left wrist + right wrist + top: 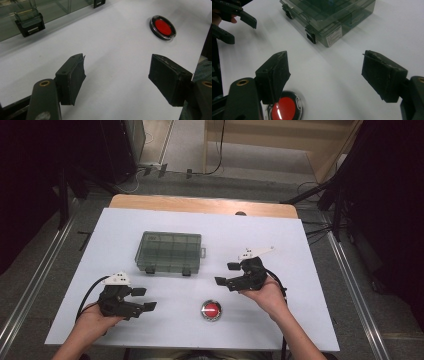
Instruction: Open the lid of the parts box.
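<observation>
Both sets of jaws stand wide apart with nothing between them. Your left gripper (141, 299) sits in the lower left of the high view, held just over the white table (300, 285), its jaws reaching toward the right of the frame. Your right gripper (226, 273) is right of centre in that view, its jaws reaching toward the left, so the two face each other across the table and stay well apart.

Between them, low in the frame and near the table's front edge, lies the round red-topped disc (211, 310). It lies flat, red face up, inside a dark rim. Being round, it has no long axis that you can read. In your left gripper view the disc (163, 27) sits in the upper right, well beyond the open jaws and off to their right side. In your right gripper view the disc (284, 107) lies at the bottom edge, partly covered by the left-hand jaw, near it, though you cannot tell whether they touch.

Above centre in the high view rests the clear green-tinted compartment box (169, 252), lid closed, its long axis running left to right across the frame, with two dark latches on the long side facing you. The box (332, 17) fills the top of your right gripper view, turned on a diagonal, one corner with a label nearest the jaws. A strip of the box (37, 12) crosses the upper left of your left gripper view.
</observation>
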The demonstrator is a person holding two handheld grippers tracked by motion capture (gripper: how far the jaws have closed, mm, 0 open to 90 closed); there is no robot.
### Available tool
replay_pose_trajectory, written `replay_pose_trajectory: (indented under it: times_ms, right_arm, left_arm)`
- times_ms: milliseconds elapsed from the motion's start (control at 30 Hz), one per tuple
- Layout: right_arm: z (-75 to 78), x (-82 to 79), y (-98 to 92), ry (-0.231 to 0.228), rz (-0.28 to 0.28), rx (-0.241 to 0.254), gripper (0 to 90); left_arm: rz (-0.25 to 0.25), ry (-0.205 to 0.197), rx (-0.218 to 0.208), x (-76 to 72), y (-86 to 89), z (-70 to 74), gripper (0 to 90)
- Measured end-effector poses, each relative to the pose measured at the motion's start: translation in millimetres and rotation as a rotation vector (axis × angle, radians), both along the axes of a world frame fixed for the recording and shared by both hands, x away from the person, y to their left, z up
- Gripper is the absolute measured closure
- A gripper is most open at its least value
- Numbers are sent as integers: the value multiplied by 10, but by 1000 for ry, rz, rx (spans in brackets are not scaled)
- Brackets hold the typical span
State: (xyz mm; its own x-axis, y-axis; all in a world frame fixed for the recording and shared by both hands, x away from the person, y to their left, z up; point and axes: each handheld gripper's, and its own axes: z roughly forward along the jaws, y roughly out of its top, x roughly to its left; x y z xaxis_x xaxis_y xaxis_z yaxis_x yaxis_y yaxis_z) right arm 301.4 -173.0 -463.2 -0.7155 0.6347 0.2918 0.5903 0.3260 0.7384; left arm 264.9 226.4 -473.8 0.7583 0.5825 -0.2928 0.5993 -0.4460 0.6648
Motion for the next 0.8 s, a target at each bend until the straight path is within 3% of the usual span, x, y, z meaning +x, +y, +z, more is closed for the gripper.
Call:
replay_pose_trajectory:
  times_ms: [800]
  right_arm:
    - [3, 202, 384, 7, 31, -27, 246]
  left_arm:
    - [-1, 4, -2, 1, 10, -2, 284]
